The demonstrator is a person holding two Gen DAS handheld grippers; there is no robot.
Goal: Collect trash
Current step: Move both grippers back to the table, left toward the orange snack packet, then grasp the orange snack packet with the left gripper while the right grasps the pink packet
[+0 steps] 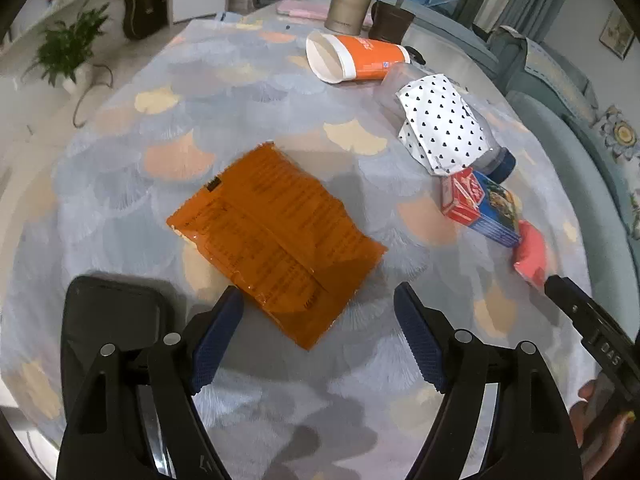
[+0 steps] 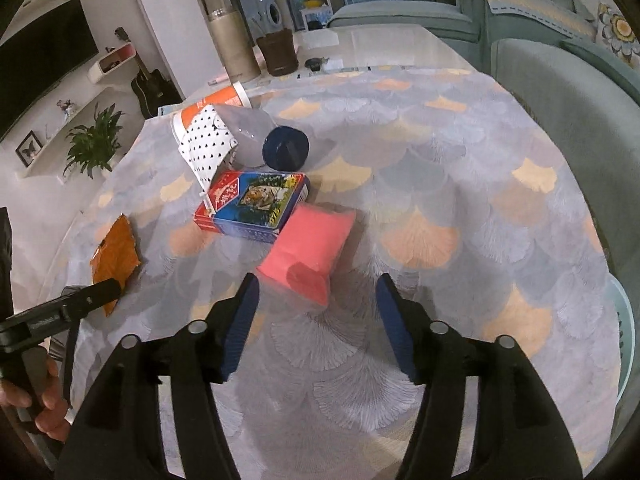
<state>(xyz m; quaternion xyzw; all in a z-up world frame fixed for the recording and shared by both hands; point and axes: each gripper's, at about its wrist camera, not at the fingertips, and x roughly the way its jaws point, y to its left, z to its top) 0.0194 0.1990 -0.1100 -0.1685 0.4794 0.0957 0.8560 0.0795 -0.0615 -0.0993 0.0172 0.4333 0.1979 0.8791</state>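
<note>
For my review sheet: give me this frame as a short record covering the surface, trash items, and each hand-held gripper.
surface: table with scale-patterned cloth
trash: orange wrapper; pink packet; red-blue box; polka-dot paper; clear bottle; orange cup, lying on its side
left hand-held gripper: open, over the orange wrapper's near corner
right hand-held gripper: open, the pink packet's near end between its jaws

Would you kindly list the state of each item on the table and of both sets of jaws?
Orange wrapper: flat, untouched.
Paper cup: on its side, empty.
Plastic bottle: on its side, capped.
Dotted paper: crumpled, draped over the bottle.
Card box: lying flat, closed.
Pink packet: lying against the box.
Left gripper: jaws open, empty.
Right gripper: jaws open, empty.
</note>
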